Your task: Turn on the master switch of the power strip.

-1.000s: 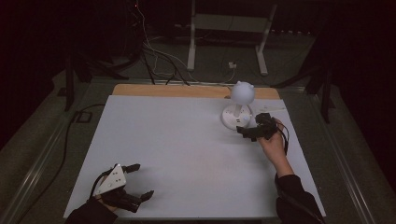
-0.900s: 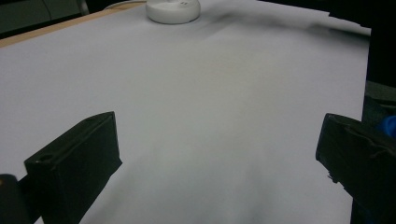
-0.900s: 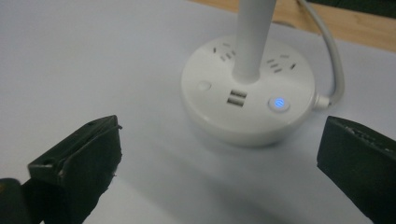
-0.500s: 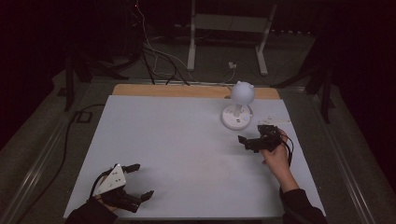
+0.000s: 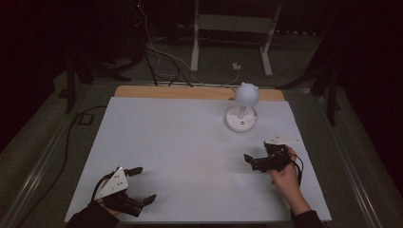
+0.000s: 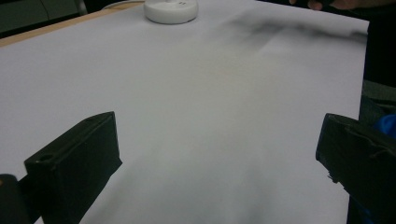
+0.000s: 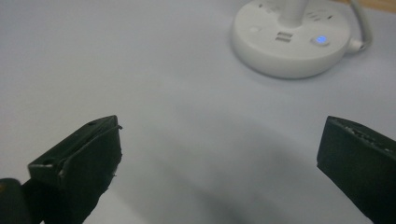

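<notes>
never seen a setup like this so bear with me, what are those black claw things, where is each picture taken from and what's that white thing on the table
There is no robot here. A person sits at the table and holds a hand-operated, two-jaw gripper in each hand.

The high view comes from a fixed camera above the person, looking forward and down. There the left gripper shows at the bottom left and the right gripper at the right, in the person's hand.

The other two pictures come from small cameras riding on the grippers, looking out between their own black jaws. Both pairs stand wide apart with nothing between them, so nothing is held.

On the white table cover stands one thing: a small white desk lamp with a round head and a round base. A blue light glows on the base.
</notes>
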Demonstrator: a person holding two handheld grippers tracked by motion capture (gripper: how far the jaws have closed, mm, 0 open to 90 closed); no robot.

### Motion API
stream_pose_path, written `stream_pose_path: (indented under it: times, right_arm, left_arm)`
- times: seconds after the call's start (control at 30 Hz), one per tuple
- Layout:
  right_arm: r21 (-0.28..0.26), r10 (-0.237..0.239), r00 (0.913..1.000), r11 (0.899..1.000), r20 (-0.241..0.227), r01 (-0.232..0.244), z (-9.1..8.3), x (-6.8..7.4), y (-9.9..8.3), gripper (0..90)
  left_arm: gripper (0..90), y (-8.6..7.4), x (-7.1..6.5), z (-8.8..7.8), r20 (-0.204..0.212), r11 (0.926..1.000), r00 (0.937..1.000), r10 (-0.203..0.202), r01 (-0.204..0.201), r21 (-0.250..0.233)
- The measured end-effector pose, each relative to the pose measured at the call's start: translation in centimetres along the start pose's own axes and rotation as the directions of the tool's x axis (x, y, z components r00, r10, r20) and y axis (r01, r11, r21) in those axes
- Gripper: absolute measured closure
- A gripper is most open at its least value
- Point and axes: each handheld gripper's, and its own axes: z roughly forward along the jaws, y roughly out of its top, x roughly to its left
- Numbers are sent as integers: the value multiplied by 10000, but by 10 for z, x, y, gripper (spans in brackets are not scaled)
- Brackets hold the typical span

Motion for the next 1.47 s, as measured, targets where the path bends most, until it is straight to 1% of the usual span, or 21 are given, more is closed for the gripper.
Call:
stream_pose_path:
  times: [0.13, 0.17, 0.2, 0.27, 0.33, 0.43, 0.5, 0.63, 0.8, 0.93, 1.03, 1.27, 1.47]
  right_arm:
    - [271, -41, 9999, 9996, -162, 45, -4, 9, -12, 0]
    - [375, -132, 9998, 9992, -126, 137, -4, 12, -16, 0]
    - [394, -274, 9996, 9988, -60, 276, -5, 14, -19, 0]
    - [388, -202, 9996, 9990, -179, 209, -8, 18, -25, 0]
    - [322, -301, 9994, 9990, -182, 307, -10, 21, -30, 0]
    - [398, -383, 9987, 9984, -349, 397, -14, 26, -37, 0]
    - [549, -589, 9977, 9966, -320, 606, -15, 28, -41, 0]
    - [651, -549, 9979, 9962, -352, 571, -20, 30, -50, 0]
    - [764, -851, 9961, 9933, -212, 865, -29, 29, -61, 0]
    - [893, -926, 9954, 9915, -223, 943, -34, 30, -70, 0]
    - [953, -1006, 9945, 9901, -292, 1029, -35, 31, -73, 0]
    - [884, -1098, 9932, 9897, -392, 1129, -31, 31, -72, 0]
    - [929, -1037, 9936, 9899, -446, 1074, -30, 30, -73, 0]
  left_arm:
    - [2, 0, 0, 0, -8, 10000, 10000, 14, -14, 31]
    - [2, 0, 0, 0, -7, 10000, 10000, 23, -23, 42]
    - [2, 0, -1, 0, 5, 10000, 10000, 17, -17, 25]
    - [2, 0, -1, 0, 8, 10000, 10000, 47, -47, 30]
    - [2, 0, -1, 0, 20, 10000, 10000, 40, -40, 36]
    - [2, 0, -1, 0, 18, 10000, 10000, 44, -44, 45]
    - [2, 0, -1, 0, 16, 10000, 10000, 49, -49, 41]
    - [2, 0, -1, 0, 5, 10000, 10000, 52, -52, 56]
    - [2, 0, -2, 0, 4, 9999, 10000, 69, -69, 86]
    - [2, 0, -2, 1, 43, 9999, 9999, 91, -91, 106]
    - [2, 0, -2, 1, 43, 9999, 10000, 77, -77, 90]
    - [2, 0, -1, 2, 42, 9999, 10000, 28, -28, 120]
    - [2, 0, -1, 2, 52, 9999, 10000, 36, -37, 141]
